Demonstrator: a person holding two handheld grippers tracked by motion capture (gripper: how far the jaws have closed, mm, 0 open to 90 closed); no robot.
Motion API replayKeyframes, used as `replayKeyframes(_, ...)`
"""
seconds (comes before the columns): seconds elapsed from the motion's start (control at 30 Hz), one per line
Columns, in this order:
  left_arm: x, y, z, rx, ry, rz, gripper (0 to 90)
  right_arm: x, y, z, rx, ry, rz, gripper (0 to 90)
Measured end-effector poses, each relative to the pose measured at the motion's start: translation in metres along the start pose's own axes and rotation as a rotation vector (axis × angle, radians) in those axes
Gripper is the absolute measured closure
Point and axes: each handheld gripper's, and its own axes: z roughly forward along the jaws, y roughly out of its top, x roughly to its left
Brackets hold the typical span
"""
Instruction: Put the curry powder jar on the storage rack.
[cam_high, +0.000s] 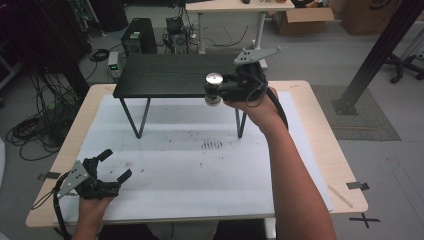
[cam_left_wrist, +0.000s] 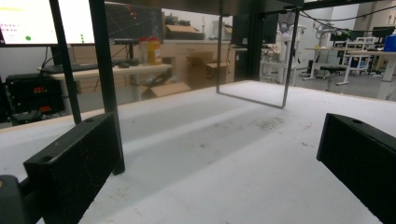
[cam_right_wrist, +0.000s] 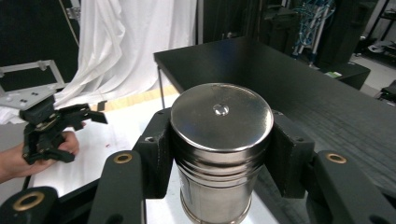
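- My left tongs (cam_high: 114, 164) rested low at the near left corner of the tabletop (cam_high: 310, 150), held in my left hand (cam_high: 92, 202), with the jaws spread wide and nothing between them.
- In the left gripper view those same tongs (cam_left_wrist: 215, 163) looked across the white mat (cam_left_wrist: 210, 154), one black jaw at each lower corner and only bare mat between the two.
- The white mat (cam_high: 190, 165) covered most of the tabletop, and a patch of dark smudges (cam_high: 211, 145) lay near its middle.
- The small black table (cam_high: 170, 75) stood on the far part of the mat on thin metal legs, its dark top above the mat.
- In the left gripper view, thin legs of that black table (cam_left_wrist: 107, 84) rose just past my left jaw and farther off.
- The steel canister (cam_high: 214, 89) hung at the near right edge of the black table's top, up off the mat; whether its base touched that edge I could not quite tell from above.
- My right tongs (cam_high: 220, 90) were pinching the canister from both sides, carried in my right hand (cam_high: 252, 102) just right of it.
- In the right gripper view the steel canister (cam_right_wrist: 222, 149) stood upright between the pads of the right tongs (cam_right_wrist: 222, 156), its flat shiny lid facing up, with the black table (cam_right_wrist: 289, 88) behind it and the left tongs (cam_right_wrist: 51, 126) well apart at the left.
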Motion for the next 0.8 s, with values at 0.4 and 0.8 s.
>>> replayKeyframes(0.4,0.000,0.000,0.000,-0.002,0.000,0.000,0.2,-0.020,0.021,0.007,0.012,-0.060,0.009,48.9)
replayKeyframes(0.8,0.000,0.000,0.000,0.000,-0.001,0.001,0.2,-0.039,0.019,0.022,0.038,-0.101,0.044,49.0)
